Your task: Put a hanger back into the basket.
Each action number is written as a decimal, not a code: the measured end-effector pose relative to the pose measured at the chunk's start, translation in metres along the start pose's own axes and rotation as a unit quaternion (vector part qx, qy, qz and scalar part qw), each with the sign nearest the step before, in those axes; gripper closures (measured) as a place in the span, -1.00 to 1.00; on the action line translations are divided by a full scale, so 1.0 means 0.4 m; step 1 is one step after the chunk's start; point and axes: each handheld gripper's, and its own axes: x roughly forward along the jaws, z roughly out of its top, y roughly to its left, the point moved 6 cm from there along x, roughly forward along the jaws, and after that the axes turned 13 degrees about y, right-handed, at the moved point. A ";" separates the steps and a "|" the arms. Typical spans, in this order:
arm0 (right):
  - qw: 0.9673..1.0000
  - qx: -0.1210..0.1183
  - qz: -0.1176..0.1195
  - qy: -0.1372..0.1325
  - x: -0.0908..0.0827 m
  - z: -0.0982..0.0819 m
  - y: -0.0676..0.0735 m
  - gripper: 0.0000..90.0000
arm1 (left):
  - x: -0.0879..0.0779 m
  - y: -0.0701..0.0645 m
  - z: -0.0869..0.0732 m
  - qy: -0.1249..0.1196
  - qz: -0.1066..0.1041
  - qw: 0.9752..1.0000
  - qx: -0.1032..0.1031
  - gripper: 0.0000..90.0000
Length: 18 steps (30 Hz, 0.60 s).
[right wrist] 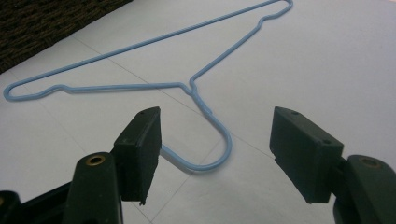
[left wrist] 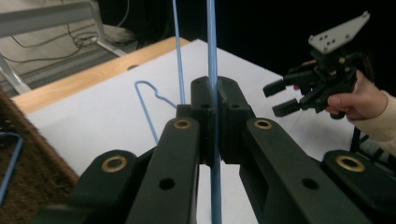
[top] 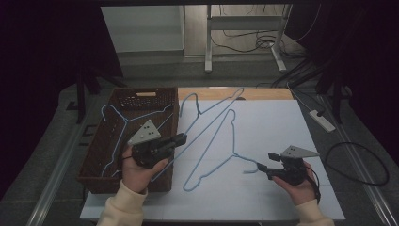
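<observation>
One blue hanger (top: 117,127) lies in the basket (top: 101,181). The left gripper (top: 181,139) pinches a second hanger (top: 207,115). The right gripper (top: 265,162) gapes at four o'clock over the last hanger (top: 221,150).

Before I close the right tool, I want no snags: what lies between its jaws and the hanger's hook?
Only bare white table. In the right gripper view, the right tool stands open just short of the blue hanger, whose hook curves between its jaws.
</observation>
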 end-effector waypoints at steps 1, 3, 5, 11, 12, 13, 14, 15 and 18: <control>1.000 -0.001 0.000 0.000 0.000 0.000 0.000 -0.23 | -0.007 0.004 0.000 -0.003 0.002 1.000 -0.002 0.93; 1.000 -0.002 0.000 -0.001 0.000 0.000 0.001 -0.23 | -0.022 0.013 0.000 -0.008 0.004 1.000 -0.007 0.93; 1.000 -0.002 0.000 -0.001 0.000 0.000 0.001 -0.23 | -0.034 0.022 0.000 -0.012 0.006 1.000 -0.009 0.93; 1.000 -0.001 0.000 -0.001 -0.001 -0.001 0.000 -0.23 | -0.065 0.059 -0.007 -0.019 0.019 0.999 -0.024 0.93; 1.000 0.000 0.001 -0.001 -0.001 -0.002 0.000 -0.23 | -0.070 0.067 -0.009 -0.020 0.023 0.999 -0.028 0.93; 1.000 0.000 0.001 -0.001 -0.001 -0.002 0.000 -0.23 | -0.075 0.075 -0.011 -0.021 0.026 0.999 -0.031 0.93; 1.000 0.000 0.001 -0.001 -0.001 -0.002 0.000 -0.23 | -0.081 0.083 -0.013 -0.023 0.029 0.999 -0.035 0.93; 1.000 0.000 0.001 -0.001 -0.001 -0.002 0.000 -0.23 | -0.081 0.083 -0.013 -0.023 0.029 0.999 -0.035 0.93; 1.000 0.000 0.001 0.000 -0.001 -0.003 -0.001 -0.23 | -0.107 0.117 -0.023 -0.032 0.046 0.997 -0.048 0.93</control>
